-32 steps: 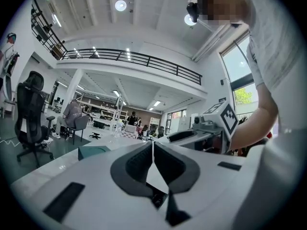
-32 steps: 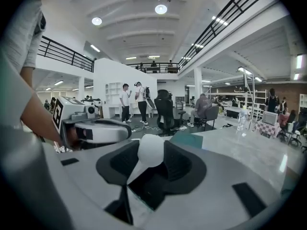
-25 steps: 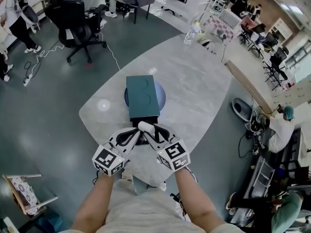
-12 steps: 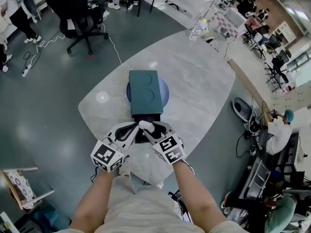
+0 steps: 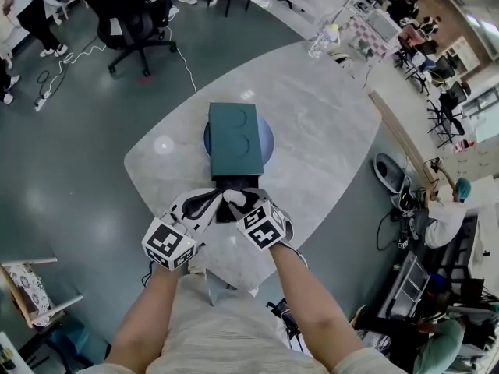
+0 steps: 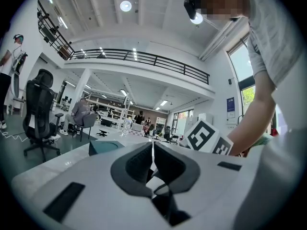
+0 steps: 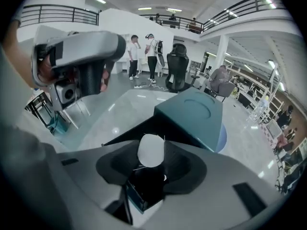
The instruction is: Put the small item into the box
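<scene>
In the head view, the teal box point(image 5: 234, 135) is lying on a blue round plate point(image 5: 267, 142) on the desk point(image 5: 320, 146). Its long axis is running near to far, and its dark drawer point(image 5: 238, 184) is standing pulled out toward the near side. The right hand-held gripper point(image 5: 234, 199) is clamping the small white item point(image 5: 231, 195) just over that drawer, while the left hand-held gripper point(image 5: 212, 206) is sitting just beside it on the left. In the left gripper view its jaws are pressing together; whether they are pinching anything I cannot tell. In the right gripper view the rounded item is sitting between the pads, with the open drawer directly beneath and the box's closed part beyond. The release is therefore looking like a short drop straight down from the right hand.
</scene>
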